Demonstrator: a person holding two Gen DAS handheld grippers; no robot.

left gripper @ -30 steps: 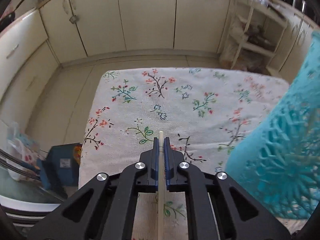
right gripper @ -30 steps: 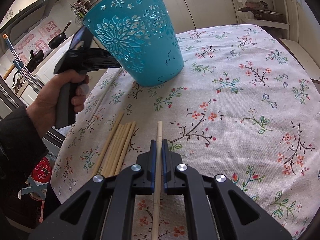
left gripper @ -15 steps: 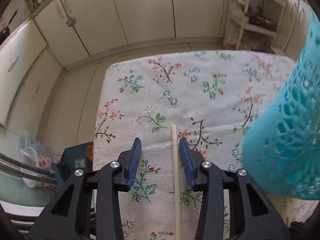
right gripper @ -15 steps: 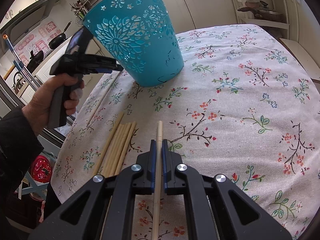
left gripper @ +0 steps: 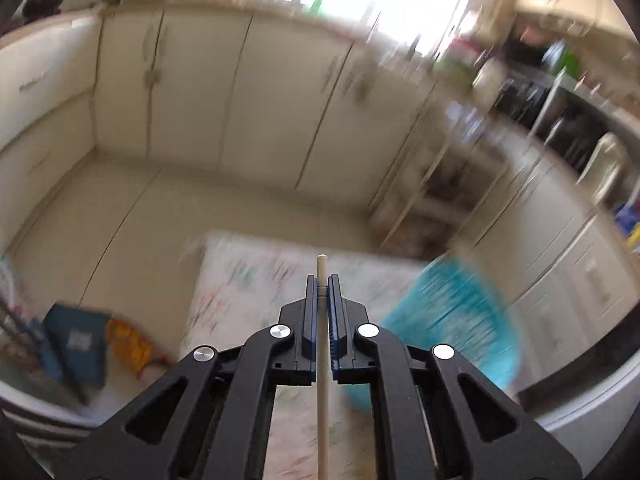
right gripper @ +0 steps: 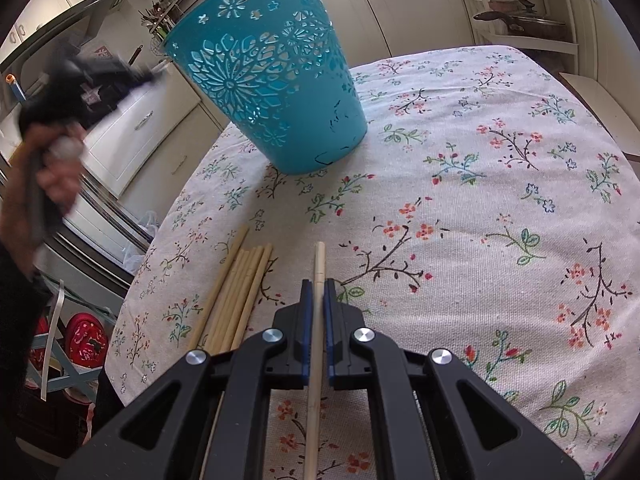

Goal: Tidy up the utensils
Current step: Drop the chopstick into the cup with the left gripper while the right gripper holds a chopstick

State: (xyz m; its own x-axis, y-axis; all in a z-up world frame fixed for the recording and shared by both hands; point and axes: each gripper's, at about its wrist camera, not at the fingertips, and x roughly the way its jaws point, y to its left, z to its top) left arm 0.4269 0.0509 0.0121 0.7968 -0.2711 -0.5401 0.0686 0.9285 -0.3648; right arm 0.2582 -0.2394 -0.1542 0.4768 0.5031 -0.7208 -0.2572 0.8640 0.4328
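The teal perforated basket (right gripper: 272, 92) stood upright on the floral tablecloth (right gripper: 500, 208), its open mouth up so that it could take sticks dropped in from above. A bundle of bamboo chopsticks (right gripper: 236, 292) lay side by side on the cloth at about 7 o'clock from the basket, apart from its base. The right gripper (right gripper: 316, 300) had its jaws pressed together on a single chopstick (right gripper: 319, 264), which ran lengthwise between the pads with its tip projecting toward 12 o'clock, low over the cloth just beside the bundle. The left gripper (left gripper: 322, 296) was likewise pinched on a second chopstick (left gripper: 321, 270), raised clear of the table; that view was motion-blurred, with the basket at about 4 o'clock below it. Judged from this, the raised stick was bound for the basket.
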